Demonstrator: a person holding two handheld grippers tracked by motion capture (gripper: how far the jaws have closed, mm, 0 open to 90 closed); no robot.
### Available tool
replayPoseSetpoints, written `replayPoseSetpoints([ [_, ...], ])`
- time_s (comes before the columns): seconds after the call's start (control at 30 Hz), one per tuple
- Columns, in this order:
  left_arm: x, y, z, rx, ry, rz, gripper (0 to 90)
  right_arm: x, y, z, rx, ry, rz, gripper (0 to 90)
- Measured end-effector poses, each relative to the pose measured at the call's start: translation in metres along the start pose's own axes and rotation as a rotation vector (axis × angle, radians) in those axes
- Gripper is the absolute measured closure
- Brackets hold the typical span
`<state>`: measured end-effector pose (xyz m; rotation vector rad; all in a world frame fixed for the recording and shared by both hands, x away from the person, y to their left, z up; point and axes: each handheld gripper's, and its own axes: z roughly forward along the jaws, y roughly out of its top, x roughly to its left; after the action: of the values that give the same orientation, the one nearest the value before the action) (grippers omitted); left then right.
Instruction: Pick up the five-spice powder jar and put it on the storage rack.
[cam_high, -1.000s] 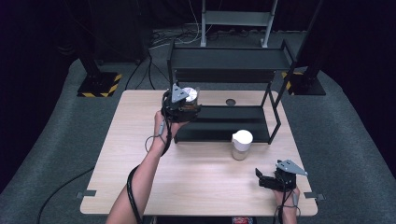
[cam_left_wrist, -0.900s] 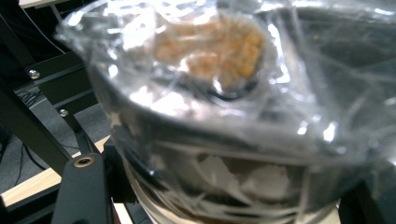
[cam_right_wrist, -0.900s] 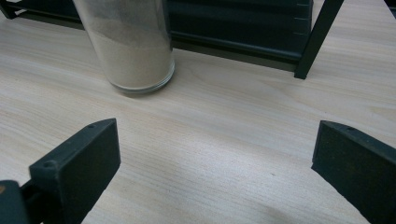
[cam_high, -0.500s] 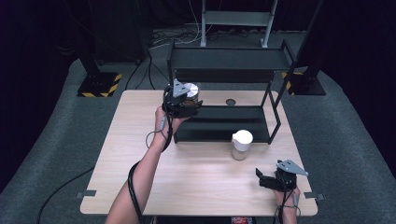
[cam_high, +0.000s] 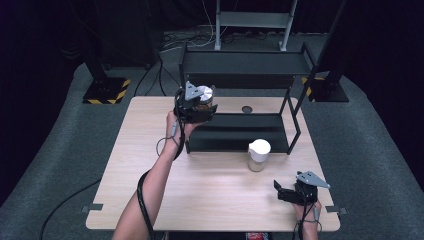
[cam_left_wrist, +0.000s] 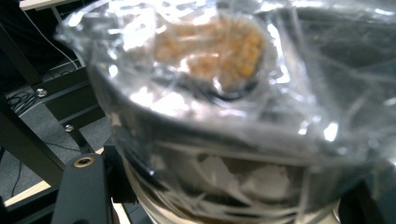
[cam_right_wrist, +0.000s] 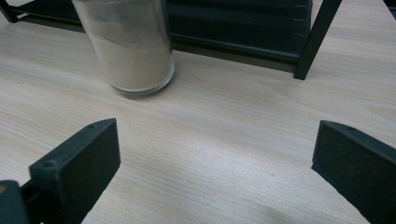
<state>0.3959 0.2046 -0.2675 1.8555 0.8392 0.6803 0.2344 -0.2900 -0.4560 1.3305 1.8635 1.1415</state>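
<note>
Dark carpet surrounds the wooden table (cam_high: 150, 165), with a black shelf rack (cam_high: 240, 125) at its far side. At left, a film-wrapped jar (cam_high: 202, 102) is held clamped in the left gripper (cam_high: 196, 106), raised beside the rack's left end; shelving it seems next, calling for a level approach. Its contents are blurred by glare. Centrally, a white-lidded jar (cam_high: 259, 155) stands near the rack. At right, the right gripper (cam_high: 285, 192) is held low with jaws wide, empty.

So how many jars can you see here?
2. One jar, wrapped in clear film, is held in the left tongs by the rack. The white-lidded jar stands on the table before the rack. Nothing seems hidden.
</note>
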Motion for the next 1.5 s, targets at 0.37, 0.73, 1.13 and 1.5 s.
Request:
replayPoseSetpoints([
  [0.37, 0.003, 0.012, -0.007, -0.017, 0.005, 0.005, 30.5, 0.000, -0.001, 0.000, -0.003, 0.000, 0.004, 0.0],
  [0.73, 0.005, 0.021, -0.018, -0.042, 0.002, 0.004, 30.5, -0.001, -0.001, 0.000, -0.007, 0.002, 0.005, 0.0],
  [1.13, 0.006, 0.032, -0.022, -0.045, 0.001, 0.016, 30.5, -0.002, -0.001, -0.001, -0.007, 0.005, 0.008, 0.0],
  [1.5, 0.008, 0.041, -0.028, -0.052, -0.002, 0.018, 30.5, -0.002, -0.001, 0.000, -0.006, 0.005, 0.008, 0.0],
])
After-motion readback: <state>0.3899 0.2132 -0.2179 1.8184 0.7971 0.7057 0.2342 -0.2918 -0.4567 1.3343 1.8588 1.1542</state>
